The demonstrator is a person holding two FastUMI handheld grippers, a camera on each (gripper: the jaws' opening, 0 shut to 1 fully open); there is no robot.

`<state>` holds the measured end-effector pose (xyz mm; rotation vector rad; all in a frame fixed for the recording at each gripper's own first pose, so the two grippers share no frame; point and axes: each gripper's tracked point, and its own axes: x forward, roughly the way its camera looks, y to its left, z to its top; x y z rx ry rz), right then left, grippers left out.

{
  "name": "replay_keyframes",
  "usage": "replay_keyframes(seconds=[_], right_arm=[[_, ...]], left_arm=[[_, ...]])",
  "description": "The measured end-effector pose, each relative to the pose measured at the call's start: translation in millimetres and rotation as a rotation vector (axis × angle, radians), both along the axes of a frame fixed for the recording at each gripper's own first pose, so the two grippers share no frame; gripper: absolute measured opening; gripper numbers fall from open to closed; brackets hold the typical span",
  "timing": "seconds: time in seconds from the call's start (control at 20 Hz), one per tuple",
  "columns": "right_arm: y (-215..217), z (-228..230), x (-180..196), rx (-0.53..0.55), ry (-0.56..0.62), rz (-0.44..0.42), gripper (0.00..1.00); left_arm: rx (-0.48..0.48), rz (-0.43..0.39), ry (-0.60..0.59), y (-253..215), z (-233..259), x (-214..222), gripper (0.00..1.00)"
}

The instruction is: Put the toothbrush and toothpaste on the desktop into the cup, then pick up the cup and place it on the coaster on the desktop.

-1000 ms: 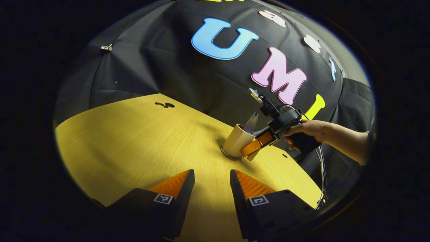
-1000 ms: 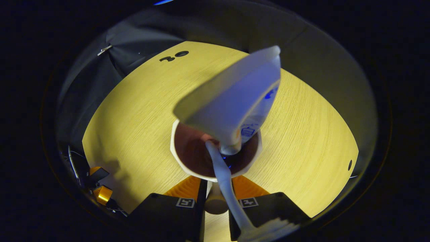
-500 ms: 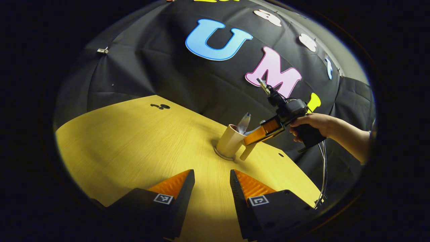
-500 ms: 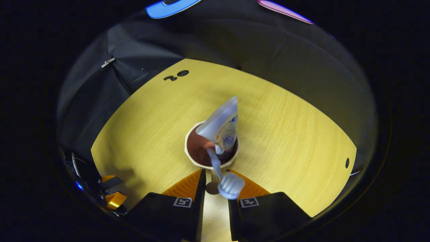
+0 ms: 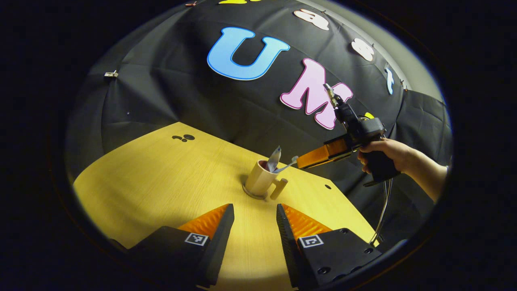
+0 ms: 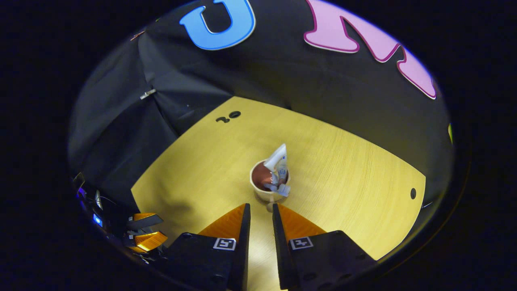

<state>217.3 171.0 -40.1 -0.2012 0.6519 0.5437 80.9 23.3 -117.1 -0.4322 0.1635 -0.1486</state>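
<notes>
Though near cup (image 6: 266, 186), right tongs (image 6: 261, 212) empty.

Dim booth; a bright pool of light falls on the table (image 5: 161, 178), fading toward its edges. Fisheye bends the rims. Focus is sharp.

Left gripper view: low over desk (image 5: 161, 169), facing wall, cup (image 5: 258, 182) near.
Right gripper view: higher, looking down.
Shared: cup (image 6: 266, 184), desk (image 6: 343, 182).

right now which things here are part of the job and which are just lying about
Job: cup on coaster; toothbrush and toothpaste in it; right claw.

Lying about: desk holes, wall clip, cables.
</notes>
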Motion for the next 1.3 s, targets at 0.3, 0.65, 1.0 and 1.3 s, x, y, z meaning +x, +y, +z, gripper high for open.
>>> replay_keyframes(seconds=[0.3, 0.65, 1.0, 1.3], right_arm=[[3.5, 71.2, -49.3, 0.168, -0.126, 0.011, 0.34], [-19.0, 115.4, -112.3, 0.195, -0.278, -0.003, 0.26], [-33.1, 131.5, -165.0, 0.238, -0.377, -0.011, 0.41], [-40.5, 126.7, -194.3, 0.252, -0.432, 0.025, 0.44]], left_arm=[[0.010, -0.027, 0.001, -5.9, 65.7, -14.7, 0.67], [0.121, -0.106, -0.030, -31.4, 113.1, -33.7, 0.67], [0.145, -0.155, -0.071, -68.6, 133.3, -57.7, 0.67], [0.150, -0.098, -0.110, -81.6, 150.7, -65.6, 0.68]])
